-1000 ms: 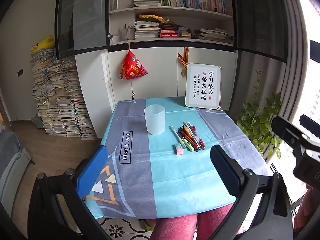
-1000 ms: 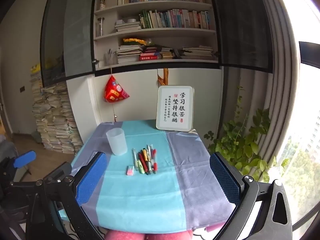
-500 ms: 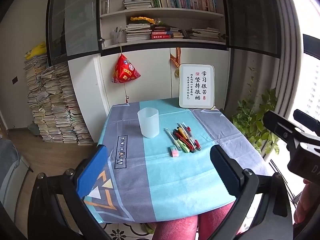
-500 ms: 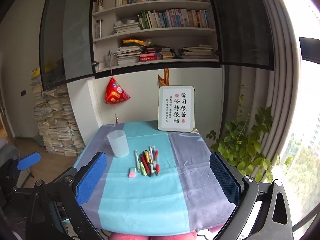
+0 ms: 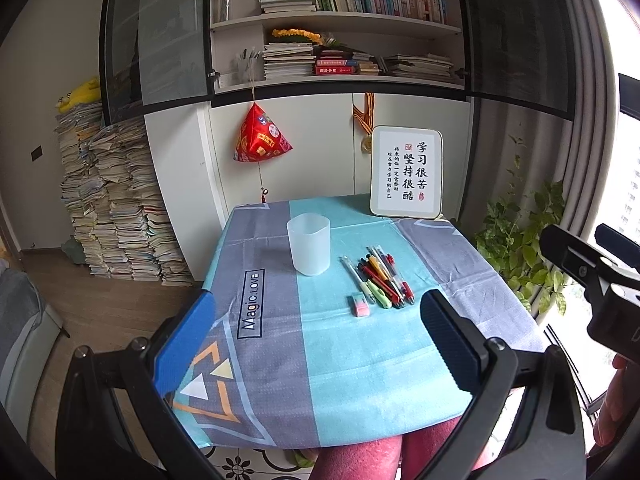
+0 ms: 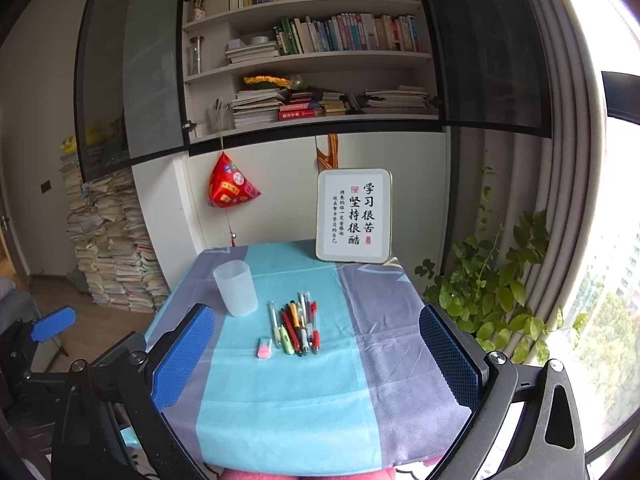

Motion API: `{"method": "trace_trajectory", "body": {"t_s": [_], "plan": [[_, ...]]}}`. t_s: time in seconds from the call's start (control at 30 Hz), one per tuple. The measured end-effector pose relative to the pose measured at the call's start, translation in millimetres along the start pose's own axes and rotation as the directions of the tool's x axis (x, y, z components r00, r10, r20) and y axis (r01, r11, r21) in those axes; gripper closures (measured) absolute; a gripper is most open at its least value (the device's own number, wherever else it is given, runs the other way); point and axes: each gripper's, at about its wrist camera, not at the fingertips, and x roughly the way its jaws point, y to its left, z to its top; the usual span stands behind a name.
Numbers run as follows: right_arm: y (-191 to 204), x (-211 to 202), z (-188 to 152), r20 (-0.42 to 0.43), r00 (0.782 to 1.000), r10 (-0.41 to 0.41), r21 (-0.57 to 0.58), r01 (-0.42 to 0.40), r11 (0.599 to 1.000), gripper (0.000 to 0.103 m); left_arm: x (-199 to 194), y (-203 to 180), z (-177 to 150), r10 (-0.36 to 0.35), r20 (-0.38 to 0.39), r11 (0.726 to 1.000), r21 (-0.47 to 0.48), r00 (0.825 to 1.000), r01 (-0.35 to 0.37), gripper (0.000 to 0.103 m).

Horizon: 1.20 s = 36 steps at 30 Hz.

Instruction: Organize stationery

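Pens of mixed colours (image 6: 298,326) lie in one bundle ahead of both tongs, between the fingertips in each view, long axes pointing away. Beside them is a small pink eraser (image 6: 264,348); further left, a translucent plastic cup (image 6: 236,288). Left tongs (image 5: 316,340) and right tongs (image 6: 316,354) stand wide apart, empty; neither looks clearly nearer.

The cloth (image 5: 360,360) on the worktop bears "Magic.LOVE" in a dark box (image 5: 253,304) on its grey left stripe. At the far right edge a white sign (image 6: 354,216) stands with large black characters "学习很苦 坚持很酷"; its smaller column and red seals are too small to read. Book spines cannot be read.
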Motion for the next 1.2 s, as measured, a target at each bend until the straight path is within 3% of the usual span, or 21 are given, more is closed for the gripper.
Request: {"method": "trace_trajectory", "body": {"t_s": [1.2], "plan": [[14.2, 40.7, 1.9, -0.042, 0.999, -0.019, -0.015, 0.019, 1.0, 0.001, 25.7, 18.1, 6.3, -0.043, 0.007, 0.999, -0.013, 0.999, 0.043, 0.002]]}}
